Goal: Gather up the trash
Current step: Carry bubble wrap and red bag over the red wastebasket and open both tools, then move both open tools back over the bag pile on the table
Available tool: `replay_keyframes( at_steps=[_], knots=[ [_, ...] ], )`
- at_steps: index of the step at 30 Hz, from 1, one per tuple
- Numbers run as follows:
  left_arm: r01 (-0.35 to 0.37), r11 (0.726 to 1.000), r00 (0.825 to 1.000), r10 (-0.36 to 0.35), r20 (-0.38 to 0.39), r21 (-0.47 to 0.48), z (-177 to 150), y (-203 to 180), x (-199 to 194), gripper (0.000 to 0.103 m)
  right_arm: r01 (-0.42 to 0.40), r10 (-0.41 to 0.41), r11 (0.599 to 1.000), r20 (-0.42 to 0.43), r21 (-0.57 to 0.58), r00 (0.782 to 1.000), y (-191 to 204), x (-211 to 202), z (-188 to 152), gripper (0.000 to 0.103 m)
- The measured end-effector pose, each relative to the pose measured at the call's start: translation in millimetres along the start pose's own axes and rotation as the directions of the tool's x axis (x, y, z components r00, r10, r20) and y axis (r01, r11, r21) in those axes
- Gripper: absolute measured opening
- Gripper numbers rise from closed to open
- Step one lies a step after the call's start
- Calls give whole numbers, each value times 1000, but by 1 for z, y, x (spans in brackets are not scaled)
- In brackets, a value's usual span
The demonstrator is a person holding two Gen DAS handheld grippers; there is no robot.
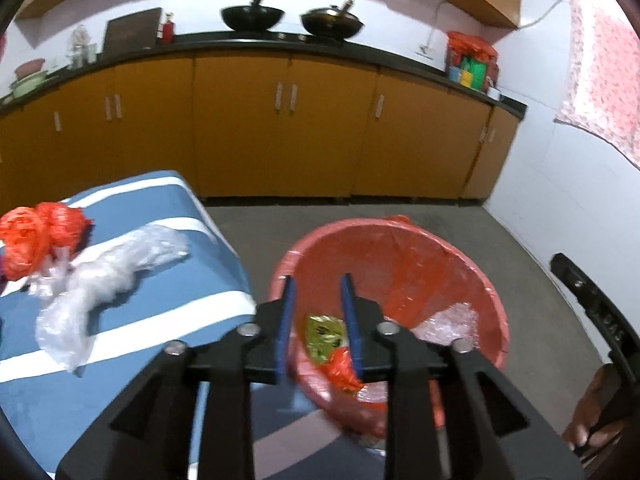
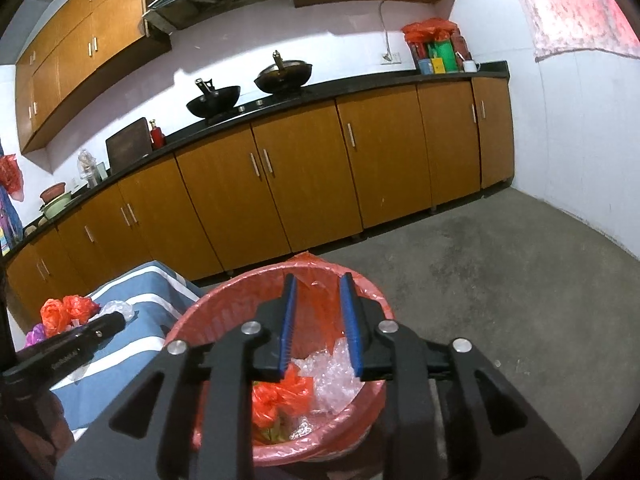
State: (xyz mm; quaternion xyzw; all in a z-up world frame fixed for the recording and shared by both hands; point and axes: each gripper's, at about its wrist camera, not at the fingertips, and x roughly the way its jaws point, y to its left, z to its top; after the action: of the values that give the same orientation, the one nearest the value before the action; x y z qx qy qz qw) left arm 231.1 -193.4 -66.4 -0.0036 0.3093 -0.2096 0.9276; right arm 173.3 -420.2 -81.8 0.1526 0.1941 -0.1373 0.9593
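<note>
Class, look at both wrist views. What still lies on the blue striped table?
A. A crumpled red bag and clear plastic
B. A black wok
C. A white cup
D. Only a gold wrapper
A: in the left wrist view a crumpled red bag and clear plastic lie on the striped table, beside the red-lined bin.

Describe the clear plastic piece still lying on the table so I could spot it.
Find the blue table with white stripes left of the red-lined bin. The clear crumpled plastic bag sprawls across it beside a bunched orange-red bag; it alone is see-through and long.
</note>
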Motion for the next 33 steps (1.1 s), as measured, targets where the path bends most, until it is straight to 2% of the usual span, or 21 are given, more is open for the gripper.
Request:
replay_keyframes(
  at_steps=[4,6,9,12,15,19,23,27,33],
  knots=[
    [-51,999,998,51,32,-6,-1,19,-17,34,-24,24,999,11,-28,1000,13,-7,3,29],
    [-73,997,996,74,47,-15,-1,31,-26,39,-50,50,998,10,-40,999,24,-10,5,31],
    [-126,992,989,128,79,-29,-5,54,-47,45,-93,94,994,2,-58,996,44,-12,4,35],
    [-205,978,973,208,104,-36,-11,82,-69,51,-150,149,984,-17,-96,989,75,-13,1,35],
    [-283,958,951,288,116,-57,-19,114,-90,55,-204,201,971,-38,-127,979,105,-12,-3,36],
    [-394,915,908,402,116,-90,-33,164,-118,60,-284,274,947,-81,-152,958,150,-8,-13,37],
    [-478,865,865,493,89,-152,-45,212,-140,63,-351,332,919,-129,-180,934,197,-3,-27,40],
    [-532,823,829,555,75,-199,-57,249,-156,68,-405,373,893,-180,-198,910,241,4,-44,43],
    [-564,795,807,588,56,-225,-71,279,-164,73,-452,392,870,-278,-196,877,298,22,-72,47]
  ],
)
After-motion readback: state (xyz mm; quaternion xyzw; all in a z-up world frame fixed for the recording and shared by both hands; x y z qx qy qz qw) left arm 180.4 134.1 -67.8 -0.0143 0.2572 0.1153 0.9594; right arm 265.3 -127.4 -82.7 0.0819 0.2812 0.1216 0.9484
